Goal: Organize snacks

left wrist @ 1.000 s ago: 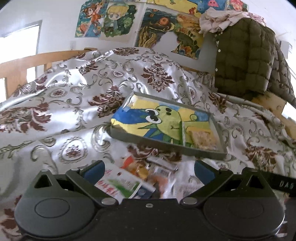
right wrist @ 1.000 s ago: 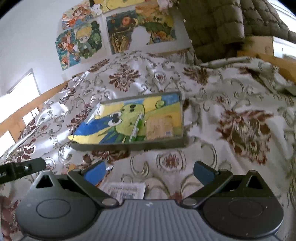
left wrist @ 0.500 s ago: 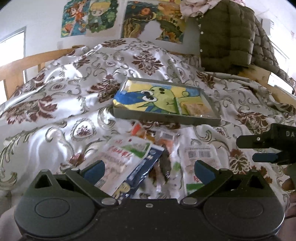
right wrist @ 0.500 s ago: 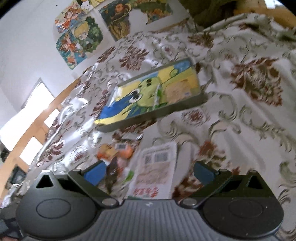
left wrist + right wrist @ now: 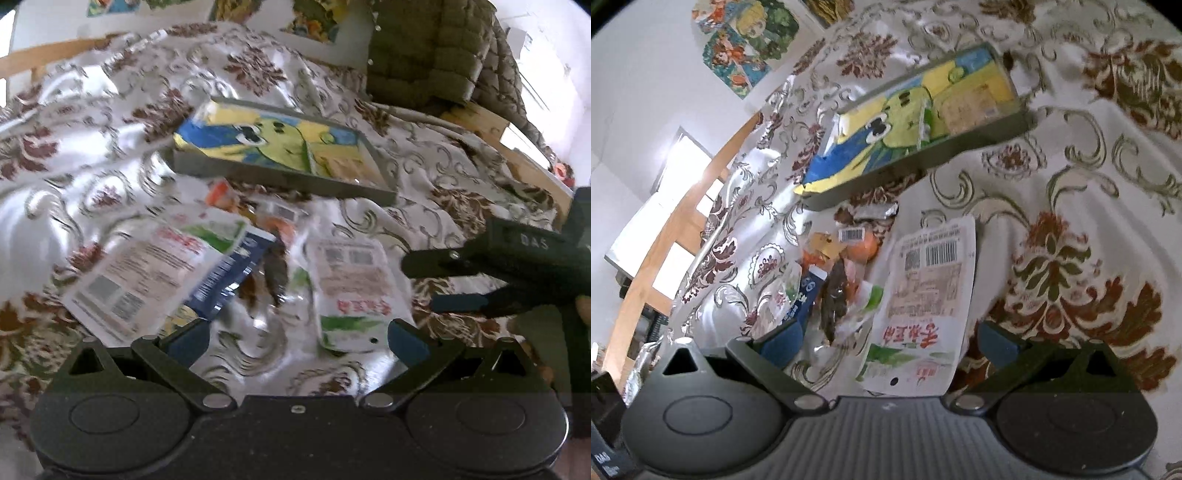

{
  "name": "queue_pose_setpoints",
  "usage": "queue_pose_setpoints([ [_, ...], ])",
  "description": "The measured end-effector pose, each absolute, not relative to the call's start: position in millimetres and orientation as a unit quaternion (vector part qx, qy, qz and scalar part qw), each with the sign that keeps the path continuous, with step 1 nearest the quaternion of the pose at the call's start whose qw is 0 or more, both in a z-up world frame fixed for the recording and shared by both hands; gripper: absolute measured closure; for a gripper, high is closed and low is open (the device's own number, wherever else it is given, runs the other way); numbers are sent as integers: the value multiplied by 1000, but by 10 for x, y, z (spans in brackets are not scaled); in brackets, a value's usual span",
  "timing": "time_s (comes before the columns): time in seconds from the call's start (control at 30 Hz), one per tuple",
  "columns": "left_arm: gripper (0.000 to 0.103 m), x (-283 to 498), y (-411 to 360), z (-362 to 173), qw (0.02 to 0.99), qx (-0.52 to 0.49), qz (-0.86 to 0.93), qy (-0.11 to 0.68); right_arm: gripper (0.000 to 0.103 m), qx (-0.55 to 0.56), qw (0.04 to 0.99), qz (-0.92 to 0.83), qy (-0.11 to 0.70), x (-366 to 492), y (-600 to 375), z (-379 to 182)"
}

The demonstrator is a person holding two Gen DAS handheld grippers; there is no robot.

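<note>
Both grippers are hovering over a pile of snack packets on a bed with a shiny floral bedspread [image 5: 110, 122]. The left gripper [image 5: 295, 338] has its fingers spread wide with nothing between them, and the right gripper [image 5: 890, 339] is spread wide and empty too, sitting right above a white packet [image 5: 925, 295] with red lettering and barcodes. In the left view that same white packet [image 5: 351, 291] lies to the right of the pile, with a bigger white and green packet [image 5: 147, 273] to the left overlapping a dark blue packet [image 5: 229, 277]. Between them there's some orange and dark stuff [image 5: 846, 266], too blurry to name, maybe small wrapped snacks. Just behind the pile is a shallow grey tray [image 5: 280, 181] lined with a green cartoon picture, with one pale packet [image 5: 971, 107] lying in its right end. A green quilted jacket [image 5: 424, 48] hangs at the back.
</note>
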State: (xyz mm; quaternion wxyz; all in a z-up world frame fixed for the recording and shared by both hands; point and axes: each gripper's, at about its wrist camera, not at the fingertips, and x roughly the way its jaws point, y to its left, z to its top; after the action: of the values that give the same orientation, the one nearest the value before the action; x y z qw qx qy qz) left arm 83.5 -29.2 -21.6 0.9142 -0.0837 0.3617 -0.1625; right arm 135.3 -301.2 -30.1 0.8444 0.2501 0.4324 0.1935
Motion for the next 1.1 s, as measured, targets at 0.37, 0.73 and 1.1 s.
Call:
queue_pose_setpoints([
  [0.37, 1, 1145, -379, -433, 900, -119, -167, 384, 0, 227, 816, 261, 464, 1835, -3025, -379],
  [0.73, 1, 1396, -422, -526, 901, -143, -155, 380, 0, 295, 792, 249, 472, 2258, -3207, -618],
  [1.1, 1, 1557, -475, -526, 903, -202, -149, 349, 0, 365, 748, 255, 493, 2284, -3286, -777],
])
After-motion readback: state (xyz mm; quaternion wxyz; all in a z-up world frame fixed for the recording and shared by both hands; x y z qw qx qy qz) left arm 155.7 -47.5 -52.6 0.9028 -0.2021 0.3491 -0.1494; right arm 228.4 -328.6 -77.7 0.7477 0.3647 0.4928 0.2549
